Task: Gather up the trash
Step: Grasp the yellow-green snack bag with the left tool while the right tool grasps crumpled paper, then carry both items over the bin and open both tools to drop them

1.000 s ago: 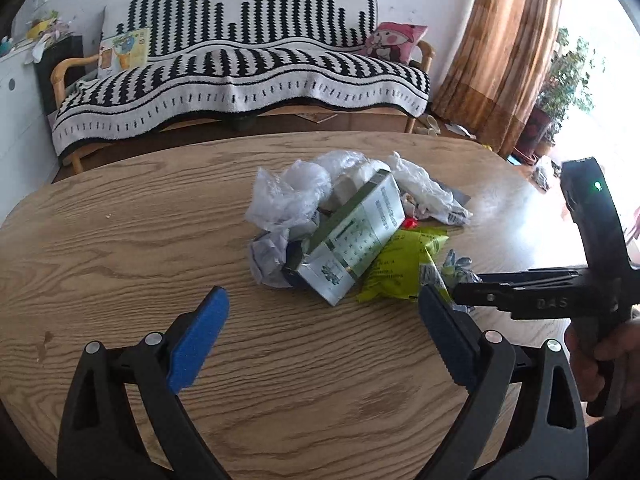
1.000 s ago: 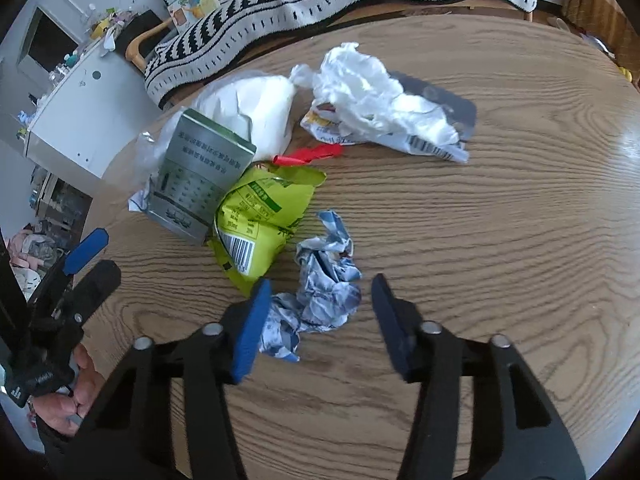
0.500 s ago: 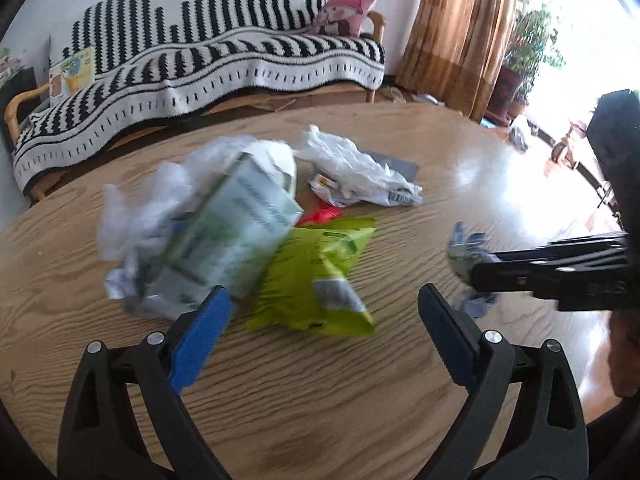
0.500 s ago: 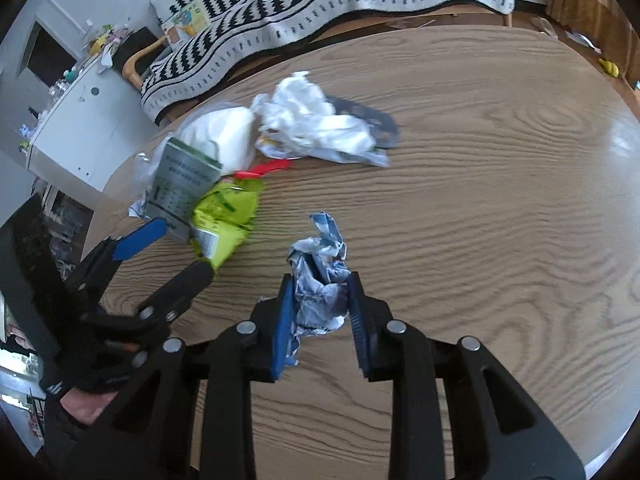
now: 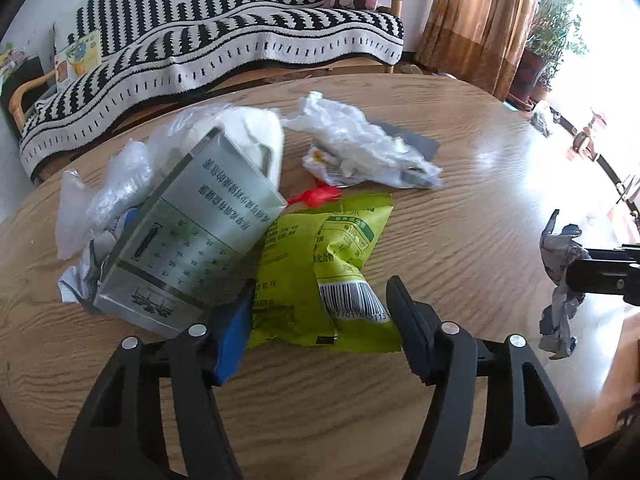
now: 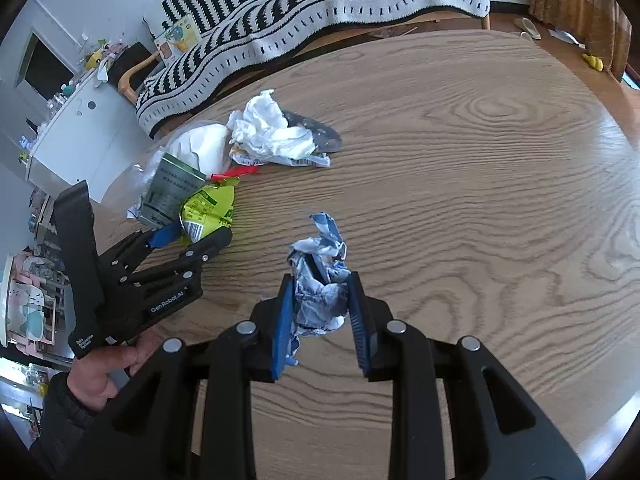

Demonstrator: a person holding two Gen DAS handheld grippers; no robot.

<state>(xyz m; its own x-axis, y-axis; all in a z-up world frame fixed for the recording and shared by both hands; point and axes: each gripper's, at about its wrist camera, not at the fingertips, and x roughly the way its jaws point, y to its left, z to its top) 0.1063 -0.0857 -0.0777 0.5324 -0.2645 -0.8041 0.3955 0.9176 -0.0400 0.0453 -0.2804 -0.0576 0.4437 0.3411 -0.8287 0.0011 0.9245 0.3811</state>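
Observation:
A heap of trash lies on the round wooden table (image 6: 480,200): a grey-green carton (image 5: 192,236), a lime-green snack bag (image 5: 320,248), clear plastic (image 5: 104,192), crumpled white wrappers (image 5: 360,148) and a red scrap (image 5: 316,196). My left gripper (image 5: 320,320) straddles the near end of the snack bag. Its jaws are closing, with the pads at the bag's edges and no squeeze showing. In the right wrist view the left gripper (image 6: 196,236) sits at the snack bag (image 6: 208,204). My right gripper (image 6: 320,312) is shut on a crumpled blue-and-white paper (image 6: 320,280), held off the table to the right of the heap (image 5: 560,256).
A sofa with a black-and-white striped throw (image 5: 240,32) stands behind the table. Brown curtains (image 5: 480,20) and potted plants are at the back right. A white cabinet (image 6: 72,136) stands to the left. A person's hand (image 6: 108,368) holds the left gripper's handle.
My left gripper slid right from the carton to the snack bag, and its jaws narrowed. My right gripper closed on the crumpled paper and carried it up and away from the heap.

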